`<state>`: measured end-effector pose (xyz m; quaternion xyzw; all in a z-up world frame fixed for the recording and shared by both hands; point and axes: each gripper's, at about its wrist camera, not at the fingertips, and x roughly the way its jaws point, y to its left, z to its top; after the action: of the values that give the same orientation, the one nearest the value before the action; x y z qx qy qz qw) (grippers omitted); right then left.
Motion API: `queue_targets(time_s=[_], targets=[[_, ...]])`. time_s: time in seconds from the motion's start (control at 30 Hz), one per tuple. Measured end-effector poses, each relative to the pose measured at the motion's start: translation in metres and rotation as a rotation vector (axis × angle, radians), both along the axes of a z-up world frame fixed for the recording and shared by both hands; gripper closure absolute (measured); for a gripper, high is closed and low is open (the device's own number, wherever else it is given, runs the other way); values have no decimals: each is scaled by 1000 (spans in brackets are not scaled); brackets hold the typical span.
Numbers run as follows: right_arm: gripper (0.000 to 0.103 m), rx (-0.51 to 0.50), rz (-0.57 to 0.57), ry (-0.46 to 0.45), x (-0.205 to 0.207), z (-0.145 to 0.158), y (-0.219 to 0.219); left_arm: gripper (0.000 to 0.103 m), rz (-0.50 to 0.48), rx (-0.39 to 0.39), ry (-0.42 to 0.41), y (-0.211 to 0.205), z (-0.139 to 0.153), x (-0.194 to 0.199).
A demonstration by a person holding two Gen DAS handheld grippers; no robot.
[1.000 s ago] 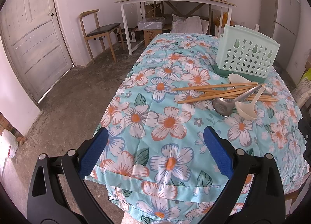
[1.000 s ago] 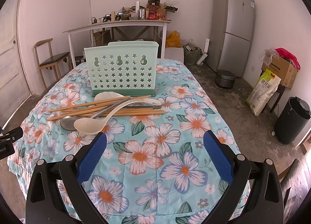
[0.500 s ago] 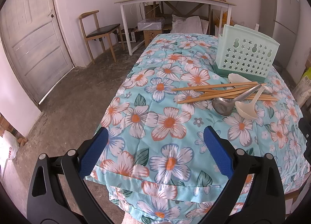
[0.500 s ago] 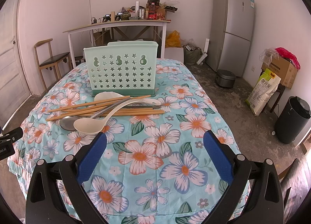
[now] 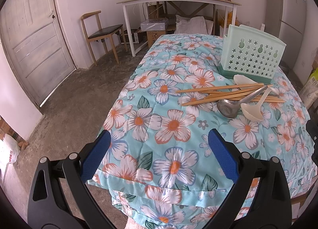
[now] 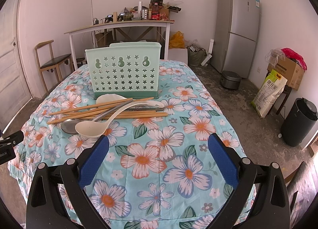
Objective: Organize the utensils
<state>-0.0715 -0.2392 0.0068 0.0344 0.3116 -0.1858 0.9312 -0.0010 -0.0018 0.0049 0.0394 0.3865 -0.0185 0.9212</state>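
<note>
A tabletop covered with a flowered cloth (image 6: 155, 161) carries a small heap of utensils and a pale green holder (image 6: 123, 71) with star-shaped holes, which stands upright on a darker green base toward the far end. Just in front of the holder lie several wooden chopsticks (image 6: 111, 111) in a loose crossed bundle, roughly side to side across the cloth. A metal ladle (image 6: 69, 126) and a white plastic ladle (image 6: 90, 128) lie over the chopsticks, their bowls side by side at the near left of the pile and their handles running back over the sticks toward the holder. A second white spoon (image 6: 108, 98) lies under the chopsticks, touching or almost touching the holder's base. The right claw (image 6: 158, 158) hangs over the near part of the cloth with its blue-padded fingers spread wide and nothing between them; the white ladle's bowl is just beyond its left finger. The left claw (image 5: 158, 156) is at the near left corner of the tabletop, also spread wide and holding nothing; in its view the holder (image 5: 251, 58) and the chopsticks (image 5: 224, 95) sit well off to the right. Behind the tabletop stand a white desk (image 6: 119, 26) piled with clutter, a wooden chair (image 6: 52, 62) and a grey fridge (image 6: 236, 30).
</note>
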Motion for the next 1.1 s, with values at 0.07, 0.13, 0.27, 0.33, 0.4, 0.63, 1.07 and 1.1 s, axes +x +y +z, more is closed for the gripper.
queue_targets(time_s=[0.07, 0.13, 0.27, 0.33, 0.4, 0.63, 1.07, 1.1], targets=[[6, 1, -2, -1, 0, 0, 0, 8, -2, 0, 0, 0, 0, 0], [6, 3, -3, 1, 0, 0, 0, 8, -3, 2, 1, -1, 0, 0], [6, 5, -6, 6, 2, -3, -1, 8, -10, 0, -4, 0, 1, 1], [6, 4, -5, 10, 4, -4, -1, 8, -12, -4, -4, 1, 0, 1], [6, 6, -6, 12, 5, -5, -2, 8, -17, -5, 0, 2, -2, 4], [6, 31, -3, 26, 12, -13, -5, 8, -33, 13, 3, -6, -6, 13], [6, 54, 28, 83, 30, -31, -16, 8, -63, 42, 0, -28, -8, 23], [6, 55, 37, 96, 33, -34, -16, 8, -63, 39, 2, -29, -9, 24]])
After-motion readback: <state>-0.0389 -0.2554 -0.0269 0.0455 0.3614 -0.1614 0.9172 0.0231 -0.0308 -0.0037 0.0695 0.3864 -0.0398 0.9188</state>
